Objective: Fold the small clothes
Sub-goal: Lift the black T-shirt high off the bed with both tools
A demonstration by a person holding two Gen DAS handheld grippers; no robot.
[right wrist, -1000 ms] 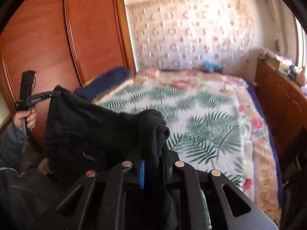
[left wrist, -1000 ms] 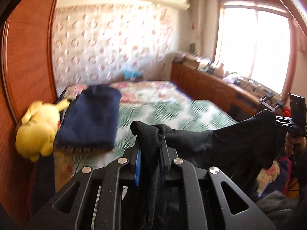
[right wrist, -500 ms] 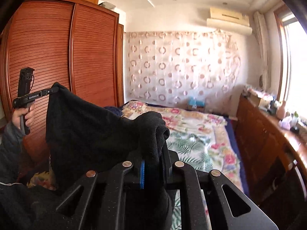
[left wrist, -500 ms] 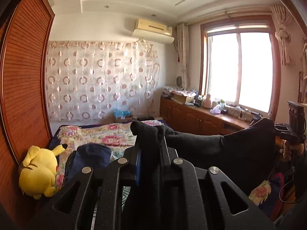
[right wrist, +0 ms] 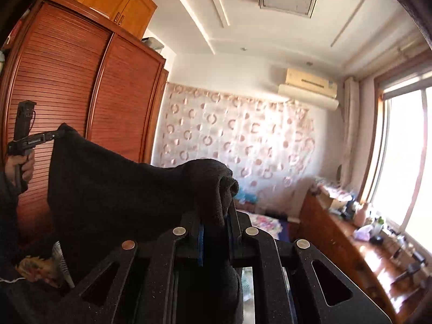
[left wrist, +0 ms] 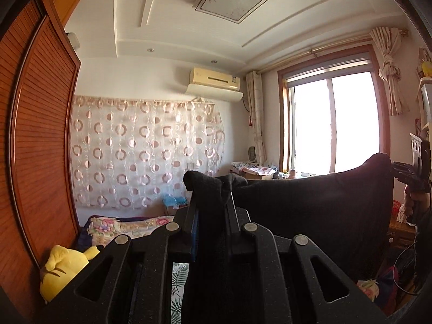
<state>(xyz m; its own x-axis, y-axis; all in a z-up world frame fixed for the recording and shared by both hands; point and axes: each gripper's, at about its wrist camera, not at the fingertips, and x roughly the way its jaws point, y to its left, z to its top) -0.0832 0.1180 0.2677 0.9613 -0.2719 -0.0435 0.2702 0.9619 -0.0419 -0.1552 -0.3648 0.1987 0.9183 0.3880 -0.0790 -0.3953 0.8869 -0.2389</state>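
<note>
— Left wrist view first: what do the fingers have?
— The left gripper [left wrist: 212, 210] is clamped on a bunched corner of the black garment [left wrist: 318, 210]. The cloth stretches taut across to the right gripper [left wrist: 405, 176], also pinched onto it.
— And from the right wrist?
— Same there: right gripper [right wrist: 216, 221] closed on a corner, left gripper [right wrist: 47, 136] nipping the far one. The garment hangs in the air between them.
— What's beneath and around?
— A floral bed [left wrist: 129, 222] lies low, a yellow plush toy [left wrist: 63, 267] at its edge beside the wooden wardrobe [right wrist: 81, 108]. Beyond, a circle-patterned curtain [left wrist: 145, 154], an air conditioner [left wrist: 214, 82], a bright window [left wrist: 334, 124] and a cluttered wooden counter [right wrist: 348, 240].
</note>
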